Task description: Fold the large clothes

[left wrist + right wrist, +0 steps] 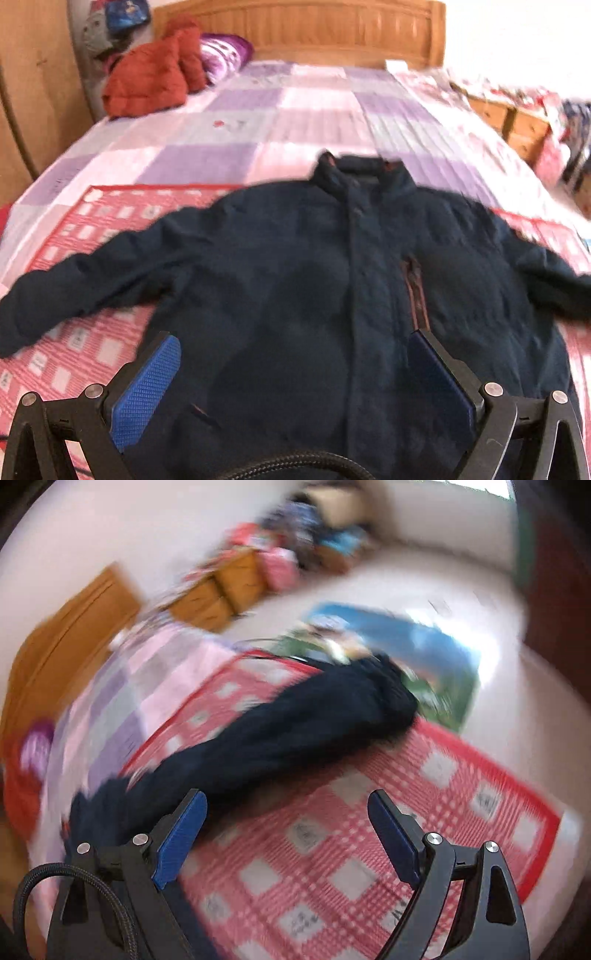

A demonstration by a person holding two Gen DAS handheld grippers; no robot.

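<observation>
A dark navy jacket (314, 280) lies face up on a red checked mat (85, 229) on the bed, collar at the far end, both sleeves spread out to the sides. My left gripper (291, 354) is open and empty, above the jacket's lower front. In the blurred right wrist view, my right gripper (286, 812) is open and empty over the red mat (332, 849), just right of the jacket's sleeve (295, 731), which runs away toward the bed's edge.
The bed has a pink and purple checked cover (288, 110) and a wooden headboard (303, 33). A red padded coat (155, 74) and a purple pillow (225, 55) lie at the far left. Wooden drawers (517, 125) stand right of the bed. A colourful floor mat (406, 646) lies beside it.
</observation>
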